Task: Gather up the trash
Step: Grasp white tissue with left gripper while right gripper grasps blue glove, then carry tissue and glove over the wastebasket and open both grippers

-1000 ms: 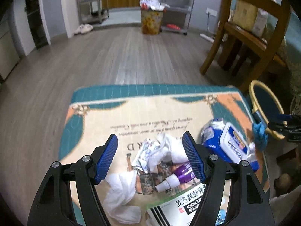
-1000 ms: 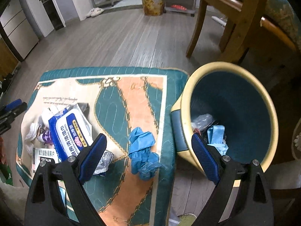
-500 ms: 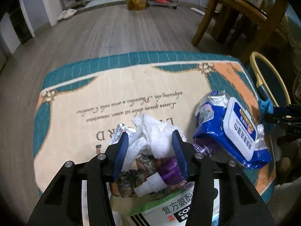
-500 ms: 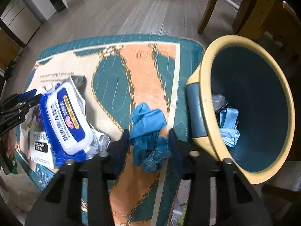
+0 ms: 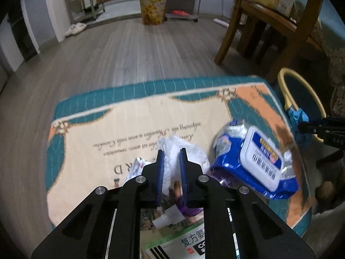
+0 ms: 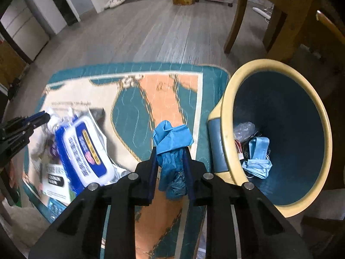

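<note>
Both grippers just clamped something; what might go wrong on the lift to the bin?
The left gripper pinches only a fold of the white tissue; it may tear or drag neighbouring wrappers. The blue glove hangs loose below the right gripper and might snag the bin rim.

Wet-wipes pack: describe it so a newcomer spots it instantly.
Start at the patterned floor mat beside the yellow-rimmed bin. The wet-wipes pack lies in the litter pile by the white tissue wad. It alone is glossy blue with a white flip lid.
</note>
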{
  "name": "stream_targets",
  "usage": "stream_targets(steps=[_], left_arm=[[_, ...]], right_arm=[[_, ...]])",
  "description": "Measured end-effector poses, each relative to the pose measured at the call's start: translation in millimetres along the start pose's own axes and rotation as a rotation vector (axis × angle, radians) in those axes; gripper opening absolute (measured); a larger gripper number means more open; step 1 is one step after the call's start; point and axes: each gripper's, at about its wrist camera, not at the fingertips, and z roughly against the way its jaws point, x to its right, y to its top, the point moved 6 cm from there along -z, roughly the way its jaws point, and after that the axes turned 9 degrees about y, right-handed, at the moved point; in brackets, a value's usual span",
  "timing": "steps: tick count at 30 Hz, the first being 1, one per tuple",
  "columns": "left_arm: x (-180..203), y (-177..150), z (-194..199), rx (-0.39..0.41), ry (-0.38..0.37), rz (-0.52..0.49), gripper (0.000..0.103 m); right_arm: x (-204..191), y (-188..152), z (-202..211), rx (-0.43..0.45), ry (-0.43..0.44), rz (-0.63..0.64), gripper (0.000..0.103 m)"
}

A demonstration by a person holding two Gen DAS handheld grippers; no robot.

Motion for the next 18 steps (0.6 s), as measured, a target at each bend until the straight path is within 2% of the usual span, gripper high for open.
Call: stream_targets(steps=[5,12,18], left_arm=[[0.4,21.2,27.2,0.095,0.038,-0.009,0.016],[2.9,52.7,65.4,0.221,0.027,0.024,0.016],[15.8,65.2,82.8,0.268,0.007,0.011,0.016]], right_arm=[[-2.1,10.2,15.1,0.048,0.028,-0.012,0.021],[-7.8,24.4,35.1,0.111,0.082,-0.028,0.021],[-1.6,33.1,52.1,0.15,0.092,-0.053,0.021]])
